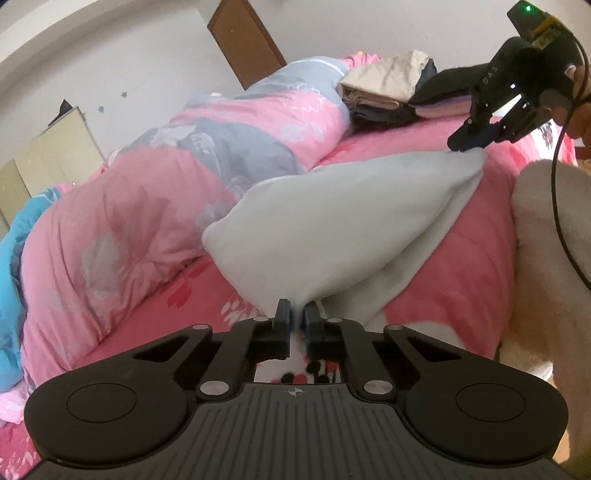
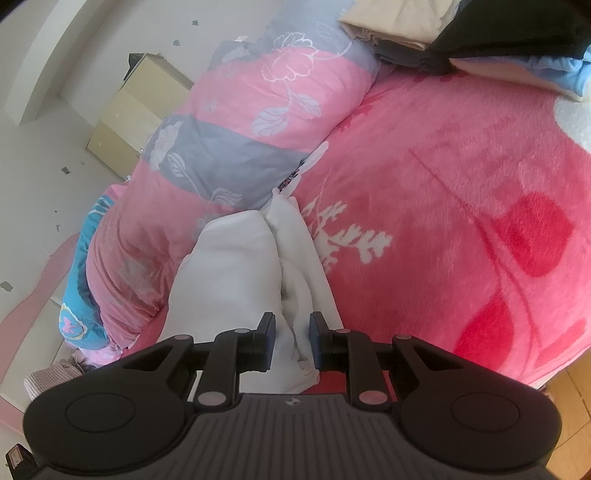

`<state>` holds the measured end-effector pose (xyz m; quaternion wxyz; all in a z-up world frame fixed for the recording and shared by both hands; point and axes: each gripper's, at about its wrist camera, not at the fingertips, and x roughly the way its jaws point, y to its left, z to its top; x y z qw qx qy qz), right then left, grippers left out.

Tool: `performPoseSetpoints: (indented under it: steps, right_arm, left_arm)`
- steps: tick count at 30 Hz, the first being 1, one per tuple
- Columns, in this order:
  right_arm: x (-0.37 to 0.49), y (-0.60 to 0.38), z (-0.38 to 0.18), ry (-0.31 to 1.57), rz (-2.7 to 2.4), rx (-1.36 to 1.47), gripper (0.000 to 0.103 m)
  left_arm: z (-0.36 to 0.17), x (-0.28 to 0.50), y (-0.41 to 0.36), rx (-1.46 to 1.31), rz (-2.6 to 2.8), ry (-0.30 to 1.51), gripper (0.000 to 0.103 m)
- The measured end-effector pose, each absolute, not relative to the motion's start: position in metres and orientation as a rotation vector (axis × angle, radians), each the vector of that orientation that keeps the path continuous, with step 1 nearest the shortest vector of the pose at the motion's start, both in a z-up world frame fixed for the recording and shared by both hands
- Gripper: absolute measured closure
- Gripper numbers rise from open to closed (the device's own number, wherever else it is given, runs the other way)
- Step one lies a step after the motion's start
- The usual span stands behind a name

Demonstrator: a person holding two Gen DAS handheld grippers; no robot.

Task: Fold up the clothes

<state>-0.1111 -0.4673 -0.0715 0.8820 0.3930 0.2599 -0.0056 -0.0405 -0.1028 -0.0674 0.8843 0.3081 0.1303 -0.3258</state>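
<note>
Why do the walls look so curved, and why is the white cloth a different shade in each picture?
Left wrist view: the fisheye lens bends the wall and door, and the white garment looks dim and greyish. Right wrist view: the same bending at the edges, brighter light, and the garment is nearly washed out.

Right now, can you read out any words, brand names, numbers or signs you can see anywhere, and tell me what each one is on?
"DAS" – pale letters on the black body of the right claw, seen from the left wrist view.
A second run of pale letters lower on the same body – too blurred to read.
Yellow label on the unit above that claw – too small to read.
Nothing else carries readable text.
</note>
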Motion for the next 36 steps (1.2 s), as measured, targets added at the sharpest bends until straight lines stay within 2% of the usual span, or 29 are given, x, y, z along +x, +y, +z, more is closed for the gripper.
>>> performPoseSetpoints:
  steps: [8, 15, 20, 24, 28, 32, 35, 36]
  right_arm:
    - [-0.11, -0.465, -0.069, 0.543, -0.04, 0.772, 0.082]
    - [-0.107, -0.445, -0.052, 0.499, 0.015, 0.596, 0.082]
    - [-0.102, -0.44, -0.053, 0.545, 0.033, 0.562, 0.081]
    - [-0.093, -0.44, -0.059, 0.602, 0.017, 0.548, 0.069]
    - [-0.09, -0.435, -0.059, 0.621, 0.057, 0.531, 0.068]
    - [-0.088, -0.428, -0.058, 0.629, 0.072, 0.478, 0.068]
    - [-0.086, -0.426, -0.057, 0.64, 0.081, 0.459, 0.074]
    - [-0.085, -0.427, -0.057, 0.64, 0.081, 0.458, 0.08]
  left_arm:
    - [-0.073, -0.033, -0.093, 0.607, -0.682, 0.335, 0.097]
    - [-0.072, -0.032, -0.093, 0.57, -0.683, 0.336, 0.097]
    - [-0.074, -0.032, -0.093, 0.573, -0.684, 0.333, 0.095]
    - [-0.075, -0.032, -0.093, 0.571, -0.683, 0.334, 0.095]
    - [-0.074, -0.032, -0.094, 0.568, -0.682, 0.335, 0.095]
    - [-0.075, -0.032, -0.095, 0.567, -0.681, 0.333, 0.095]
    - [-0.076, -0.031, -0.094, 0.559, -0.681, 0.336, 0.095]
    - [-0.076, -0.03, -0.094, 0.555, -0.681, 0.337, 0.095]
